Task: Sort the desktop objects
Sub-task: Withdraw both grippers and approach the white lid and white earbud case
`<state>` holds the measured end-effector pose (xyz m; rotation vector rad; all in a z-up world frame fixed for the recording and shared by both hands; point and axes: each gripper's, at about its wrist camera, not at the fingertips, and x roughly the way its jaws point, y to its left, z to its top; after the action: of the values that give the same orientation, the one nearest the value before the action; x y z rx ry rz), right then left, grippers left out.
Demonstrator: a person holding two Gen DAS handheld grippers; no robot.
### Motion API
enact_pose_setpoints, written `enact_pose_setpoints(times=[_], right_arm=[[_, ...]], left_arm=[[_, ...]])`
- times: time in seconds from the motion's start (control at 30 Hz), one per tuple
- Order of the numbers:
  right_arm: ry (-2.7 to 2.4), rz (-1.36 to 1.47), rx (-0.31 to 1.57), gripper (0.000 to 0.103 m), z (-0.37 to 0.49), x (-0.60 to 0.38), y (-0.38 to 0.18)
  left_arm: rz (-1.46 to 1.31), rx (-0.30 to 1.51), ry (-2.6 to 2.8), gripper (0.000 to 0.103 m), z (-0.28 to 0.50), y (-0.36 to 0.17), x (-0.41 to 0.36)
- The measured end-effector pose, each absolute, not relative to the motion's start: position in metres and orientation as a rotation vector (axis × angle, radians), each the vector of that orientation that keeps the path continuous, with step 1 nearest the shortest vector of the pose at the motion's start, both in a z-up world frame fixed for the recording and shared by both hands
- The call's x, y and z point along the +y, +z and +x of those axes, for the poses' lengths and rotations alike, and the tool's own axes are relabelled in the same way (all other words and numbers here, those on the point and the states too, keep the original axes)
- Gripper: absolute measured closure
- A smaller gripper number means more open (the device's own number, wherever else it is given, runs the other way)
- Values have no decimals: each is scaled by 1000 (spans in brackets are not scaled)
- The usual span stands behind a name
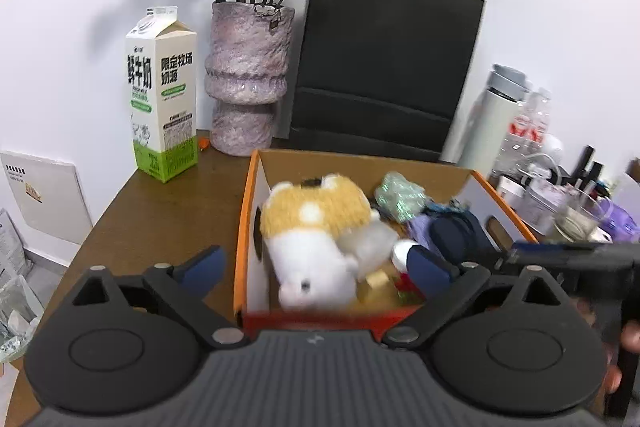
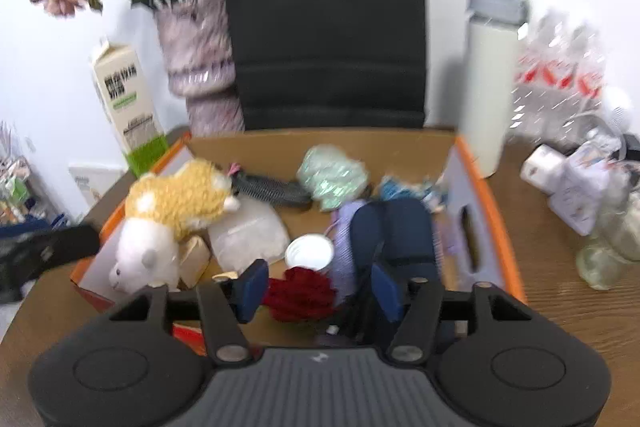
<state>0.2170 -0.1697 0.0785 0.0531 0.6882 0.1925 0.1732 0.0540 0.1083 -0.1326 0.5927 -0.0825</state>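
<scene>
Sorting into the cardboard box (image 1: pixel 256 227) looks well along; likely a drop-off just finishing. Left gripper (image 1: pixel 316 265) spread wide and empty, with the near end of the box and the plush toy (image 1: pixel 316 239) showing in the gap between its fingers, nothing pressed. Right gripper (image 2: pixel 318 285) parted and empty too, poised over the red flower (image 2: pixel 300 293), pads clear of it. Toy lying at the box's 9 o'clock side, head toward 6; dark blue pouch (image 2: pixel 394 231) at 3 o'clock, white lid (image 2: pixel 309 251) near centre.

For a clean finish: lift straight up before swinging away, minding the orange rim at 6 o'clock. Tight at 12 o'clock: black bag (image 1: pixel 384 67), vase (image 1: pixel 248 75), milk carton (image 1: pixel 164 99) close behind. Cluttered at 3 o'clock with bottles (image 2: pixel 560 83) and a white flask (image 2: pixel 490 91). Bare tabletop (image 1: pixel 160 219) at 9 o'clock gives the easiest way out.
</scene>
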Motion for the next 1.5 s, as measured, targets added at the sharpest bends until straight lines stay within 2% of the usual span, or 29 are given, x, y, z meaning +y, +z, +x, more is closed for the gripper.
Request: enact_pose_setpoints(times=[0.23,0.4,0.63,0.77,1.27,1.5], right_arm=[[119,37,595,39,154,-195,75],[90,-7,569,29,98,-202,54],[117,-41,581,24,20,-198,25],[137,-40,573,15,-11,-196,17],[144,-42,591,15,-40,-195,2],[113,-30,581,18,-7,-209,11]], left_arm=[[-98,597,-44,0,111,79,50],[-91,627,-36,0,66,50,45],[-38,608,-37,0,3,29,31],[-39,617,-45,0,-16,22,30],[3,668,-36,0,-20,3,26],[-18,604,-74,0,12,26,36]])
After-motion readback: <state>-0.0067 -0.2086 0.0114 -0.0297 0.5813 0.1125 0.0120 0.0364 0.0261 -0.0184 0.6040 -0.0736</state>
